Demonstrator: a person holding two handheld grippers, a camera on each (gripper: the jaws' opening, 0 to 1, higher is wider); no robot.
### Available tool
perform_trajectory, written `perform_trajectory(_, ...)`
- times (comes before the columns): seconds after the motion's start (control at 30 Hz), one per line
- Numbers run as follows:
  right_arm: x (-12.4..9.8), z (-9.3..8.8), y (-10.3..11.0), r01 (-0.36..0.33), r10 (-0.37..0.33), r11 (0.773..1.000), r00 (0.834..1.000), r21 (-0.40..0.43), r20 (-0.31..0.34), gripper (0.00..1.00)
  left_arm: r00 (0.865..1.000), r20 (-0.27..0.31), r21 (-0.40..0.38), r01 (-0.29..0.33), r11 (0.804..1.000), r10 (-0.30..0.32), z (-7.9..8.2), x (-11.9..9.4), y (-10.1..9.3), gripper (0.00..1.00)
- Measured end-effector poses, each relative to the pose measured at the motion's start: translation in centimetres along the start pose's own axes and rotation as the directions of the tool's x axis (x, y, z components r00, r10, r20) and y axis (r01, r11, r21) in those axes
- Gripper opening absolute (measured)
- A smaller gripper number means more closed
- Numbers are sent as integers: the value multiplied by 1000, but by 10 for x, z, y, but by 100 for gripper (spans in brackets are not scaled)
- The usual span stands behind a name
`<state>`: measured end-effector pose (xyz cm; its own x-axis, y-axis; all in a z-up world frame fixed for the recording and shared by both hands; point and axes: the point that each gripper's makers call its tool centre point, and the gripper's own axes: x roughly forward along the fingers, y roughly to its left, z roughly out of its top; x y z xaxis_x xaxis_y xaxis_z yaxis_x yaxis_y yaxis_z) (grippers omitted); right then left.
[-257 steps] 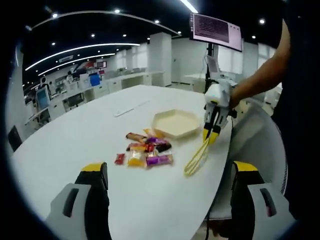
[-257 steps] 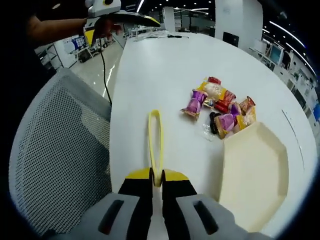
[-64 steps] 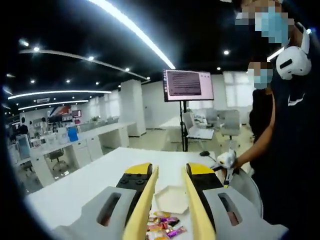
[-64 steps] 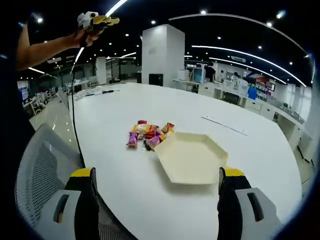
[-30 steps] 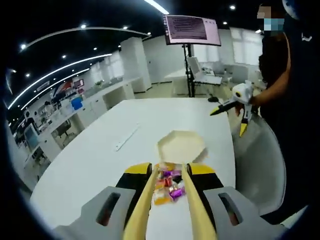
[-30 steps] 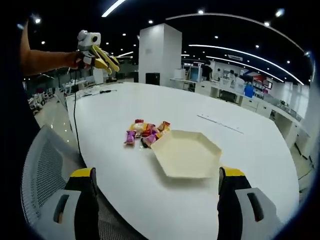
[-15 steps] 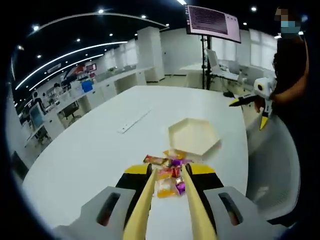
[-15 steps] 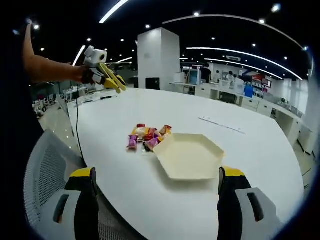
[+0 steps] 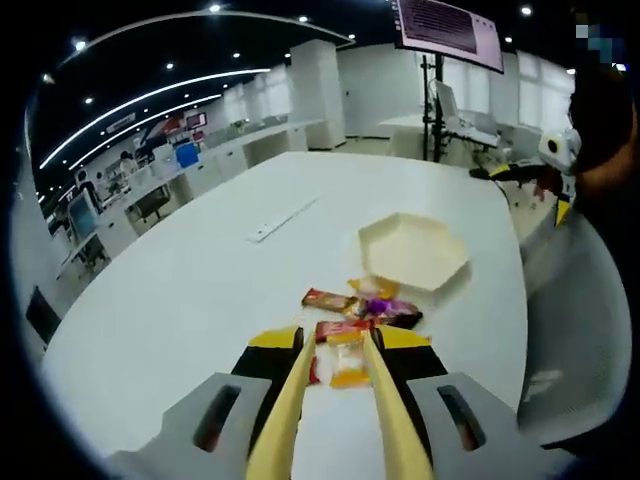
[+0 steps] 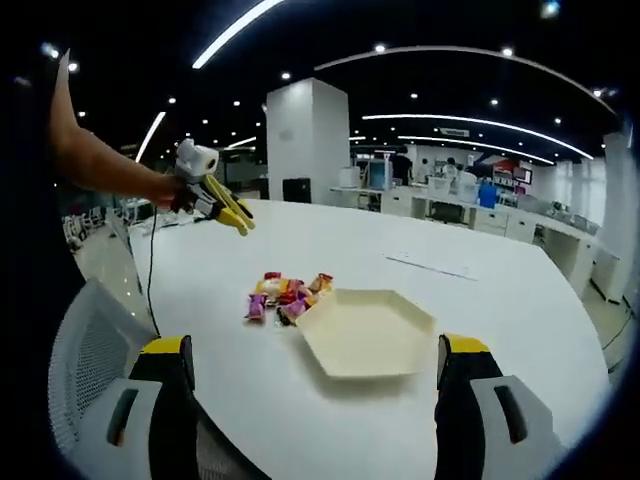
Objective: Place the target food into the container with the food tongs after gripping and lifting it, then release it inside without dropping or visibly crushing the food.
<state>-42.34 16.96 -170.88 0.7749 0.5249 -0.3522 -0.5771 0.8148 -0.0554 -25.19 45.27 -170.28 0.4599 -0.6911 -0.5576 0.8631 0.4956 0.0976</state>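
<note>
White table (image 9: 180, 300) holds snacks (image 9: 350, 330), tray (image 9: 415, 250).

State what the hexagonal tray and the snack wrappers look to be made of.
Hexagonal tray: likely matte plastic or moulded pulp, since it is uniformly cream without glare. Snack wrappers: probably glossy plastic film, with bright printed colours, crinkles and small highlights.
</note>
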Motion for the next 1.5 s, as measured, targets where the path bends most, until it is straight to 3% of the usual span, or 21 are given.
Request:
perform_trajectory(0.07,-3,-8,-4,-7,5,995,1000,101,11,100,1000,-7,-10,-12,1000,12,-4,5,4,24)
perform_trajectory(0.2,2,-3,-2,1,-3,997,999,77,37,99,999,-28,-17,-19,1000,19,-15,17,8,24)
perform_trajectory(0.43,3,-10,-3,-8,7,997,1000,79,11,95,997,-62,-40,-37,999,35,-32,38,16,24)
perform_trajectory(0.53,4,-10,-2,-9,8,997,1000,73,16,99,995,-91,-42,-46,998,42,-42,47,17,24)
perform_trajectory(1.1,6,-16,2,-23,23,998,1000,51,-15,99,978,-196,-124,-96,988,70,-84,85,45,23)
perform_trajectory(1.3,6,-16,0,-16,16,999,1000,48,-14,99,972,-232,-77,-64,995,44,-86,93,40,23)
perform_trajectory(1.37,6,-16,0,-16,17,999,1000,48,-14,98,962,-270,-66,-63,996,43,-91,94,38,23)
perform_trajectory(1.5,5,-14,-1,-13,13,999,1000,50,-3,95,955,-293,-52,-58,997,40,-96,96,34,22)
